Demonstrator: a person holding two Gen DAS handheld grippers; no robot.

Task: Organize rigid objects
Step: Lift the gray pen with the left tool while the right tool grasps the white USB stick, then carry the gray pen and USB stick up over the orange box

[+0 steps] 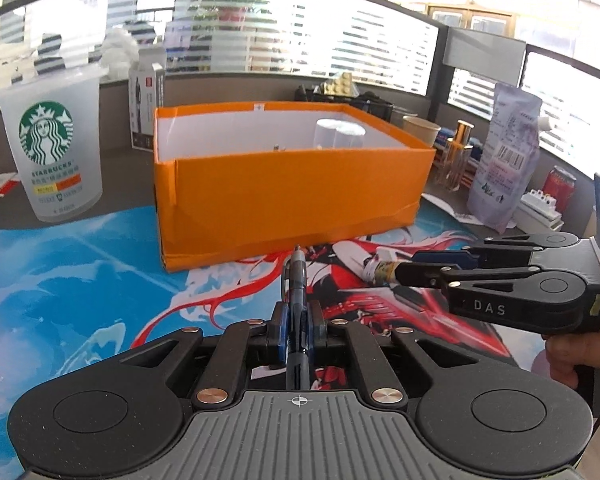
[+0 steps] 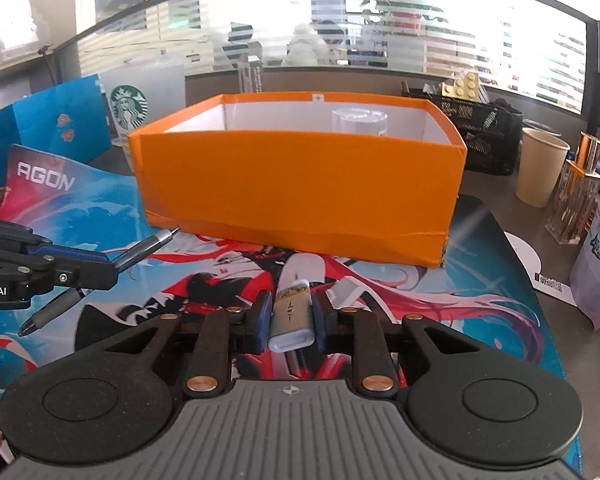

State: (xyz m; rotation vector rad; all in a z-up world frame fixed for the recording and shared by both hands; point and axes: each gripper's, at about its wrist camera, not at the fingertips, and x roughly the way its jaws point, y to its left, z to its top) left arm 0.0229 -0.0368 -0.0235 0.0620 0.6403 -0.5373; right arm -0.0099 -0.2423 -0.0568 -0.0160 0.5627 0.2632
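An open orange box (image 1: 284, 192) stands on the printed desk mat, with a clear plastic cup (image 1: 338, 132) inside; the box also shows in the right wrist view (image 2: 300, 184). My left gripper (image 1: 297, 330) is shut on a dark pen (image 1: 297, 292) that points at the box front. It shows at the left of the right wrist view (image 2: 96, 270), holding the pen (image 2: 146, 246). My right gripper (image 2: 289, 320) is shut on a small tan and white rectangular device (image 2: 292, 314), just in front of the box. It enters the left wrist view from the right (image 1: 404, 270).
A Starbucks cup (image 1: 52, 148) stands left of the box. A second pen (image 2: 56, 308) and a white cap-like piece (image 2: 346, 292) lie on the mat. A paper cup (image 2: 540, 164), glass bottle (image 2: 578, 188), pouch (image 1: 500, 160), red can (image 1: 560, 188) and mesh organiser (image 2: 480, 136) crowd the right.
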